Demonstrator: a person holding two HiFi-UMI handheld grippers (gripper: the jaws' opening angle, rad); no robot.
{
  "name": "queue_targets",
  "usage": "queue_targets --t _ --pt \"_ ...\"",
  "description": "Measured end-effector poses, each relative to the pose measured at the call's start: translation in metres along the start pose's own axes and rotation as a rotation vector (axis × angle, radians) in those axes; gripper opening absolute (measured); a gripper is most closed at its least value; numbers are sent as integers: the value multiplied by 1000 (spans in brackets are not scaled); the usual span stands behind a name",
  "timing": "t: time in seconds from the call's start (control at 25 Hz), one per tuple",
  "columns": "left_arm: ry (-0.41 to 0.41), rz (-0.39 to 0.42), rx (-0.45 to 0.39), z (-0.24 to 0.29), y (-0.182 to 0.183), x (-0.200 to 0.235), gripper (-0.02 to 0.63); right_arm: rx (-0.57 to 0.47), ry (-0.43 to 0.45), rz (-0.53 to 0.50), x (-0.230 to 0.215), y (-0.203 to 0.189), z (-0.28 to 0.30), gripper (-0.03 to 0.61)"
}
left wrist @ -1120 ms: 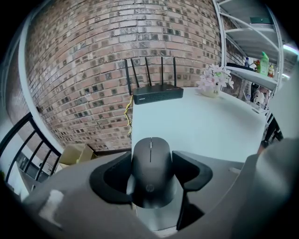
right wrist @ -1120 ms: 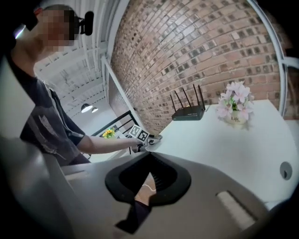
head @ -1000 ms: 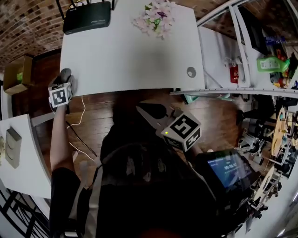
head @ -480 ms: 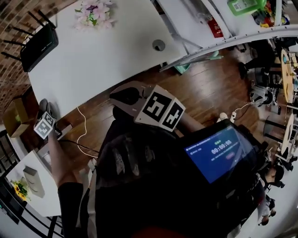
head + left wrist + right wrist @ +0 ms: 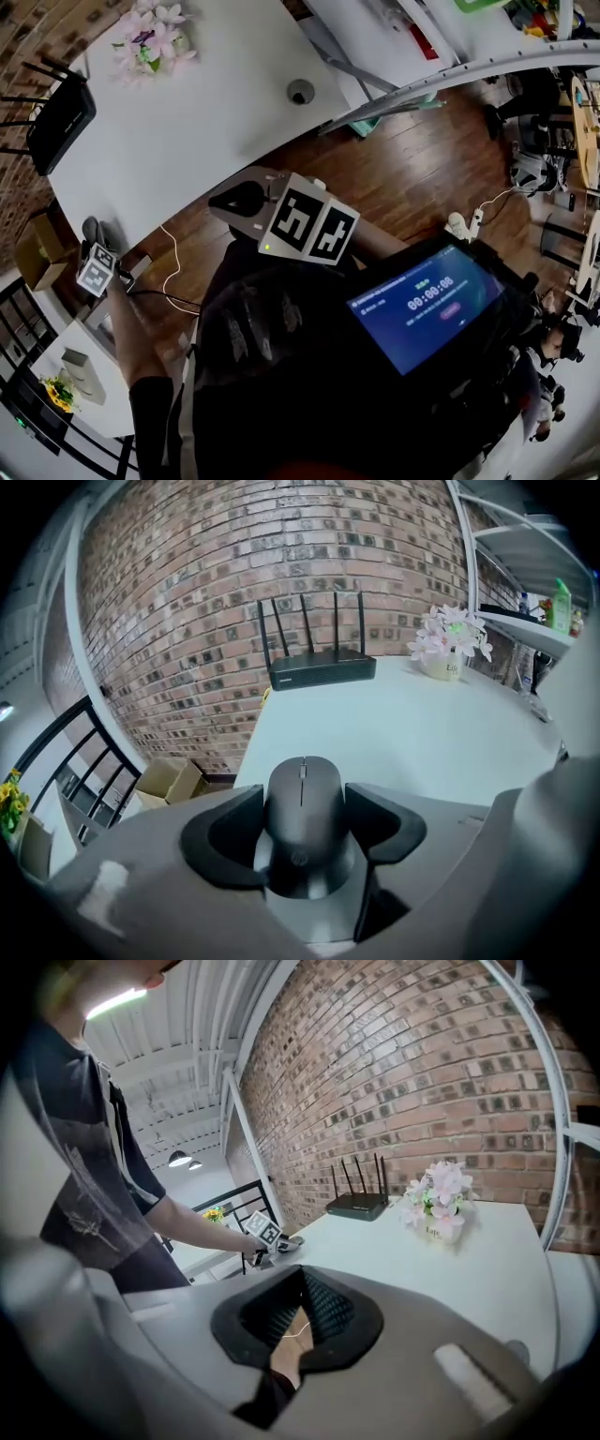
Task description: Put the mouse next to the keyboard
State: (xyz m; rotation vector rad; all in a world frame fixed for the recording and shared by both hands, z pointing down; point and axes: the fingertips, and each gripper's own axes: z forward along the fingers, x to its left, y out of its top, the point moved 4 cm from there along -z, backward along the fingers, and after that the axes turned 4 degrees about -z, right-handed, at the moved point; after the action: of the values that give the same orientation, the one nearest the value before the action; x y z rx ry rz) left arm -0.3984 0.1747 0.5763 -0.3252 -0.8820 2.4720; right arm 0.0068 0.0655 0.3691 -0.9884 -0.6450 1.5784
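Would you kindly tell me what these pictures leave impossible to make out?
- Keyboard: it appears in no view, so its place is unknown.
- Underside of the mouse: in the left gripper view, the body of the left gripper hides whether the mouse rests on the table.
- Print on the tablet screen: too small to read in the head view.
- Label on the flower pot: too blurred to read in the left gripper view.

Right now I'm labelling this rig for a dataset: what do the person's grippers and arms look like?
The left gripper and right gripper have light grey bodies ending in black claws; the right claw's pads are ribbed. Each carries a white cube with black square markers; the right one's shows a small green light. The person wears a dark short-sleeved shirt.
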Motion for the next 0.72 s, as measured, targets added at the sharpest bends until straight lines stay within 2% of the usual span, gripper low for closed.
queue_targets --t 0.12,0.28,0.72 --pt "-10 13 2 1 3 -17 282 18 6 -37 -6 -3 -4 6" --pt "1 0 10 2 5 -29 282 72 -21 -173 -14 -10 -6 6" --pt "-1 7 15 1 9 -68 282 93 15 -276 -28 -10 -24 6"
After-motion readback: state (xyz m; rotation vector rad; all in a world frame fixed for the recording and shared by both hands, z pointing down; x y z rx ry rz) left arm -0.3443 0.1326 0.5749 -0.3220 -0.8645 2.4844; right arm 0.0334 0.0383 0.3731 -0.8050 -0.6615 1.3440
